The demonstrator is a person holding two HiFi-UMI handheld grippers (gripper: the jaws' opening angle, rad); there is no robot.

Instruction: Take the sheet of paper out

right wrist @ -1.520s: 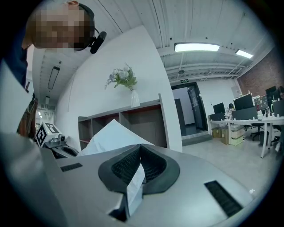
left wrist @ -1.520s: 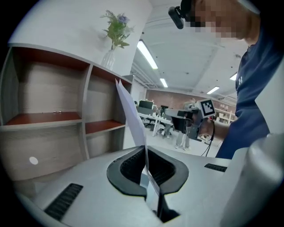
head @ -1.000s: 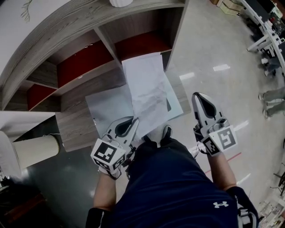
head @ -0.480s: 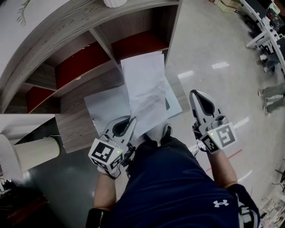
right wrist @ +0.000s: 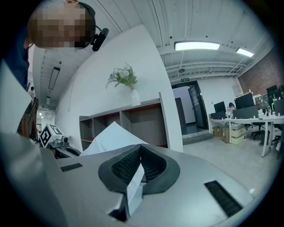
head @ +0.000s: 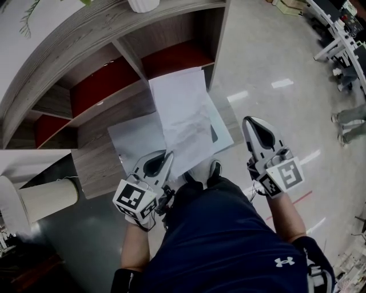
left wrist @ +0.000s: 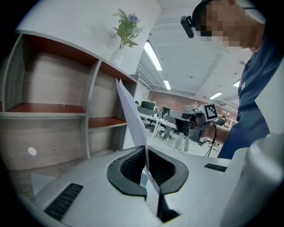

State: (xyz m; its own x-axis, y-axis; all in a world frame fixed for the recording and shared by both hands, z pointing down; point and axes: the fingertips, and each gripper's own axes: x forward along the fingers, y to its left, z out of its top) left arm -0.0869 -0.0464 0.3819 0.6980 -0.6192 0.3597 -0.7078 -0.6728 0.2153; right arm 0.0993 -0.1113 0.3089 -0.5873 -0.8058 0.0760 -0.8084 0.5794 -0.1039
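Note:
A white sheet of paper [head: 180, 111] stretches away from my left gripper [head: 170, 155] toward the wooden shelf unit [head: 114, 43]. The gripper is shut on the sheet's near corner. In the left gripper view the sheet [left wrist: 131, 111] stands on edge and runs down into the closed jaws of the left gripper [left wrist: 145, 150]. My right gripper [head: 255, 123] hovers apart at the right over the floor, jaws together. In the right gripper view a narrow white strip shows in the seam of the right gripper [right wrist: 141, 147]; what it is I cannot tell. The sheet [right wrist: 113, 137] shows at the left there.
A second pale sheet [head: 132, 137] lies on the low wooden ledge [head: 94, 163] under the held one. The shelf has red-backed compartments [head: 106, 77] and a vase [head: 143, 4] on top. A white cylinder [head: 48, 197] stands at left. Desks and people are at far right [head: 346, 74].
The sheet's far end has swung slightly to the left in the head view. Both grippers have kept their places.

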